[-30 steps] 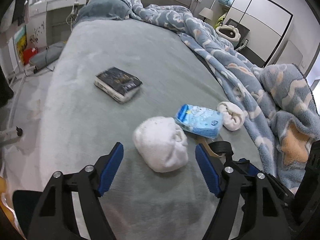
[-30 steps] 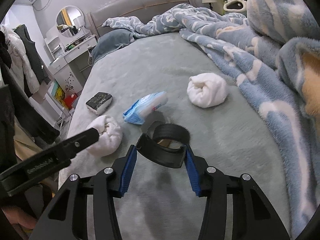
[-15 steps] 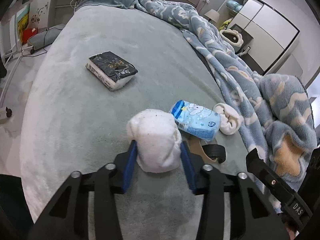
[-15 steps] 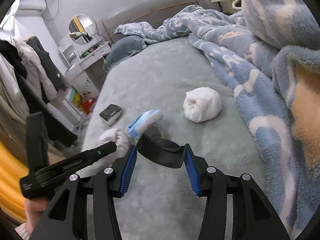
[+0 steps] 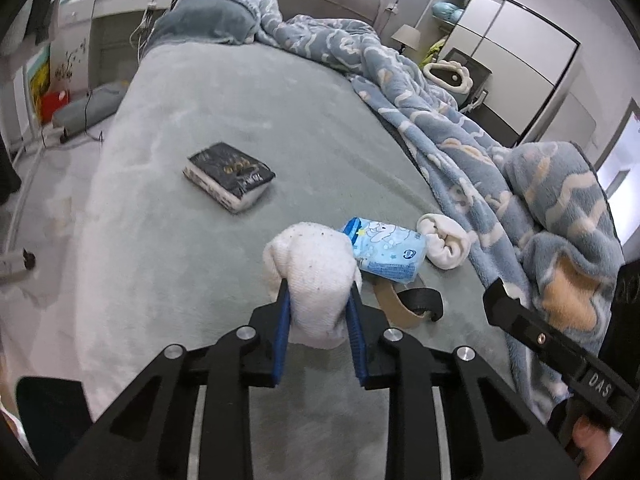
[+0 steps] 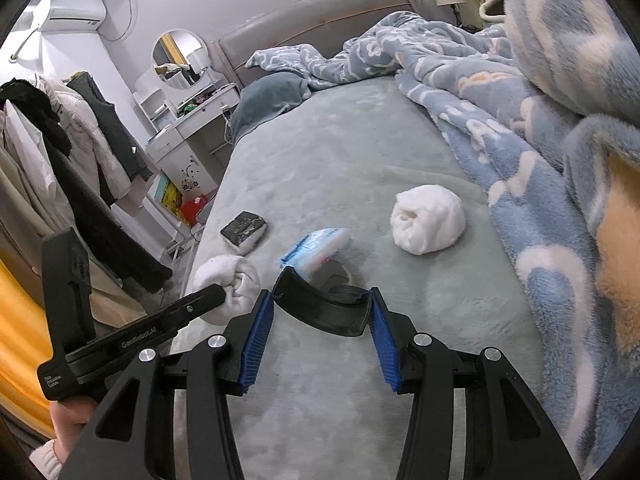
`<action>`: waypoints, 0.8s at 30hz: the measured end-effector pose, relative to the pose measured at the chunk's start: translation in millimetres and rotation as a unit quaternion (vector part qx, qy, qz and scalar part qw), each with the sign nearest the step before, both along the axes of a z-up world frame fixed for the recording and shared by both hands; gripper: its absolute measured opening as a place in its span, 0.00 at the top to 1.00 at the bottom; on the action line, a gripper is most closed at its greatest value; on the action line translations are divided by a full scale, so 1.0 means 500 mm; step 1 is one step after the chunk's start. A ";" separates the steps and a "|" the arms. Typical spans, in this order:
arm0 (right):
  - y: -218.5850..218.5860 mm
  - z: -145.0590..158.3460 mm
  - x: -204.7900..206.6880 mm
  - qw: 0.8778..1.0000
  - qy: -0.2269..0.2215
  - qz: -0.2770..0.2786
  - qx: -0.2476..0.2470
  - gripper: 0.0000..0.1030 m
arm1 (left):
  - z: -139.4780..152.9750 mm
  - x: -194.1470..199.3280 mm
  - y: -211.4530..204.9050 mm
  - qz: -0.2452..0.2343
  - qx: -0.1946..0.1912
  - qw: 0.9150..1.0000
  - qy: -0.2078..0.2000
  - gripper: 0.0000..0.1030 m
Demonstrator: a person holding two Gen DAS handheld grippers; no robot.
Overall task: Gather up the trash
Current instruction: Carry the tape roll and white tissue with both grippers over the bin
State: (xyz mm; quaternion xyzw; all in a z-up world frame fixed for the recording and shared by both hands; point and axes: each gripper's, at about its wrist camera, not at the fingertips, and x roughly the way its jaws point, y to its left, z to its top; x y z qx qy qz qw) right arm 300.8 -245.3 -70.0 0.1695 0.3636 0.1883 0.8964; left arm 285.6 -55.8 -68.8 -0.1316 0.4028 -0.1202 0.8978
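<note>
Left tongs (image 5: 318, 300): I have them clamped on the white sock roll (image 5: 314, 276), raised off the bed (image 5: 240, 120).
Tissue pack (image 5: 386, 254): just right of that roll.
Right tongs (image 6: 322, 312): closed on a black curved piece (image 6: 320, 308).

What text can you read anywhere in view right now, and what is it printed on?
"DAS": on the right claw's side bar, left wrist view.
"GenRobot.AI": on the left claw's side bar, right wrist view.
Black book: cover lettering blurred, unreadable.
Blue tissue pack: cartoon print and logo, wording too small.
</note>
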 end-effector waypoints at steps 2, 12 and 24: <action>0.009 0.004 0.001 1.000 -0.001 0.005 0.000 0.53 | 0.005 -0.006 0.007 -0.003 0.014 1.000 -0.004 0.73; 0.105 0.033 0.012 0.999 -0.013 0.046 -0.005 0.53 | 0.018 -0.032 0.095 0.013 0.055 0.998 -0.008 0.73; 0.276 0.036 0.014 0.993 -0.013 0.110 -0.032 0.53 | 0.018 -0.074 0.265 0.064 0.062 0.996 0.004 0.73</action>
